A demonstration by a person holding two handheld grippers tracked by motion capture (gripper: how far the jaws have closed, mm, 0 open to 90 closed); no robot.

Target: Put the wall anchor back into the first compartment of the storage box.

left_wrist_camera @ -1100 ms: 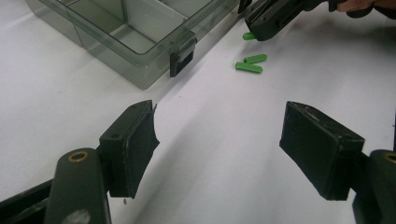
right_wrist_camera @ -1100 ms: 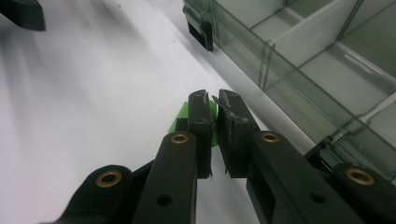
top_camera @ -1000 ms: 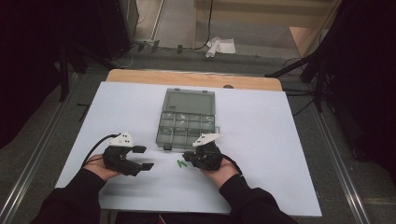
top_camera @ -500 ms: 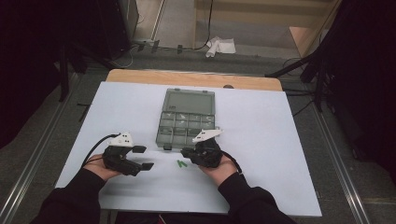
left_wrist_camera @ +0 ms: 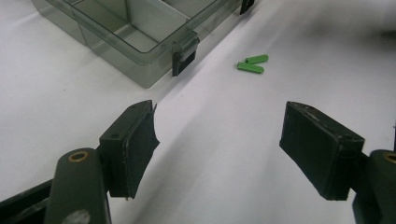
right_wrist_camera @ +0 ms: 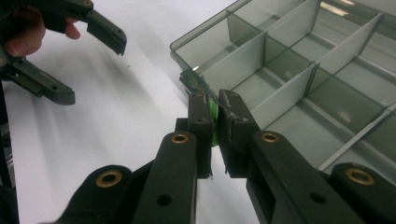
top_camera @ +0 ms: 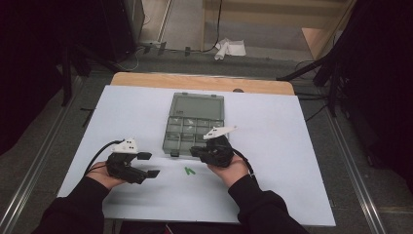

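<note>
Carrying a green piece (right_wrist_camera: 214,122) in the right tongs (right_wrist_camera: 214,100), jaws clamped on it so just a sliver of green shows in the gap. The piece stands roughly upright between the pads, long axis running along the jaws. Box (top_camera: 195,124) is open and lies directly ahead of the right tongs. In the right gripper view its near corner sits just past the tips, with the divided compartments fanning out ahead and to the right. All visible compartments look empty. The relation that counts: the held piece is at the box's near edge, not yet over a compartment, so the drop likely needs a short push forward over the wall.

Left tongs (left_wrist_camera: 219,140) rest on the table (top_camera: 272,122), jaws spread wide, nothing between them. Two more green pieces (left_wrist_camera: 252,64) lie side by side on the table ahead of the left tongs and a bit right, well past the tips. In the high view they lie between the two tongs, nearer the right hand (top_camera: 229,168).

Judgement: right hand is mid-transfer; left is idle.
</note>
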